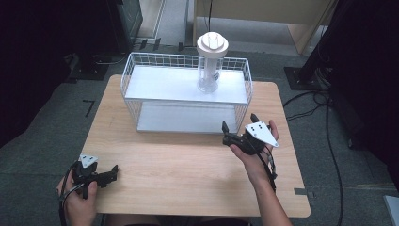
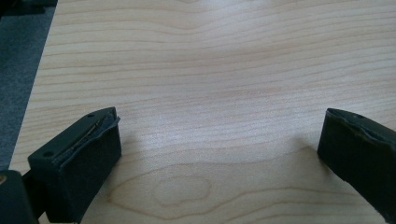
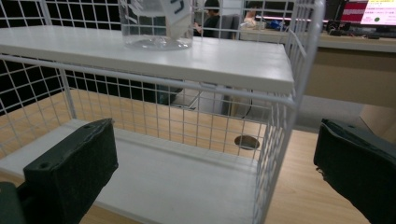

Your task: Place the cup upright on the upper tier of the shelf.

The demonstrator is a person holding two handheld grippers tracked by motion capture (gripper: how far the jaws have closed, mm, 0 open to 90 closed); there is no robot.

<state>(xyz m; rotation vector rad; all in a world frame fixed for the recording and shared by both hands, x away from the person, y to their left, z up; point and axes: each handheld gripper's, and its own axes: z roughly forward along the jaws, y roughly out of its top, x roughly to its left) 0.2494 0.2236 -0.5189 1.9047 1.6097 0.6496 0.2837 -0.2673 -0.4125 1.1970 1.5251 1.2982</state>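
Right gripper [image 1: 239,121] jaws spread, empty, near wire rack [image 1: 136,101], clear bottle [image 1: 209,70] upright on upper shelf, left gripper [image 1: 112,173] jaws spread over table [image 1: 188,165]

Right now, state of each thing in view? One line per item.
Clear plastic bottle with white cap: upright on the rack's top shelf, cap on, untouched.
White wire two-shelf rack: upright on the table, lower shelf bare.
Light wooden table: carries the rack; both grippers over it.
Left gripper: open, fingers wide apart, holding nothing.
Right gripper: open, holding nothing, pointed at the rack's front right corner.
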